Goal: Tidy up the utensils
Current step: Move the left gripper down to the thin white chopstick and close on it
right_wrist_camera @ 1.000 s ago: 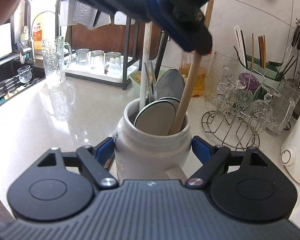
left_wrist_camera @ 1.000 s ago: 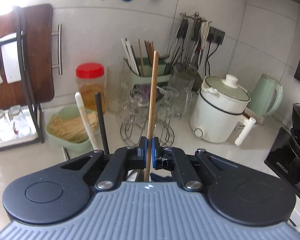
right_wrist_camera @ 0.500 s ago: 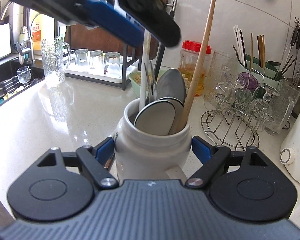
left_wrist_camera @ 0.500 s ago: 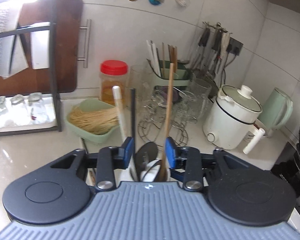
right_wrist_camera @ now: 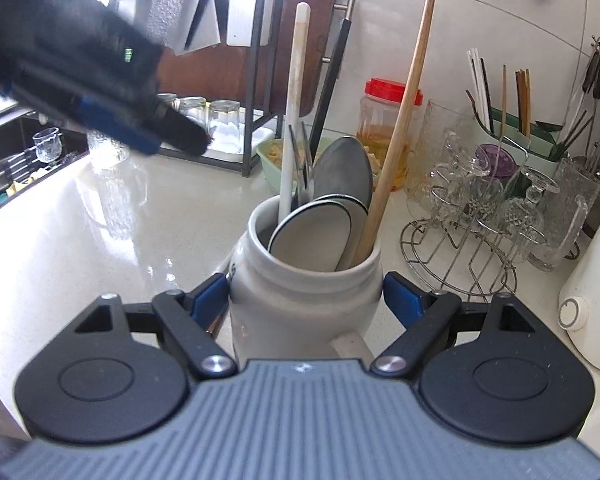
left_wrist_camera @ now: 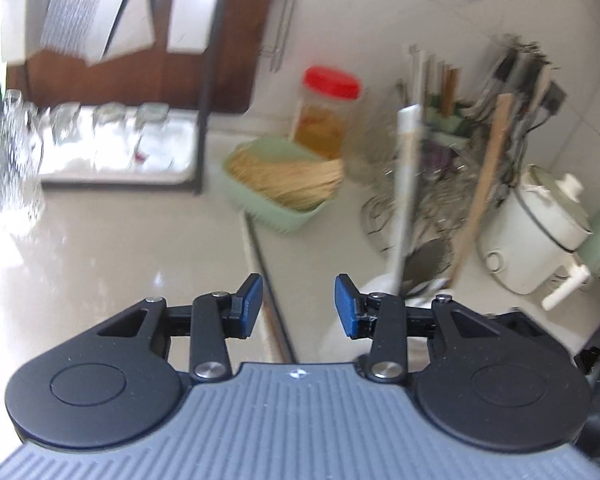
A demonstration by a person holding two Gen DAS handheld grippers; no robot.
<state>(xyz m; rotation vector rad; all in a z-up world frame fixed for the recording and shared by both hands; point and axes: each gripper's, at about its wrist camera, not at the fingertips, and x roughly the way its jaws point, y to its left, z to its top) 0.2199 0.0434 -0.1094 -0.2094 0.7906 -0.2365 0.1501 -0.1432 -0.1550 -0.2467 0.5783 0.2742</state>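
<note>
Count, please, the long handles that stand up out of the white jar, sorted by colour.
white handle: 1
black handle: 1
wooden handle: 1
Total in the white jar: 3
</note>
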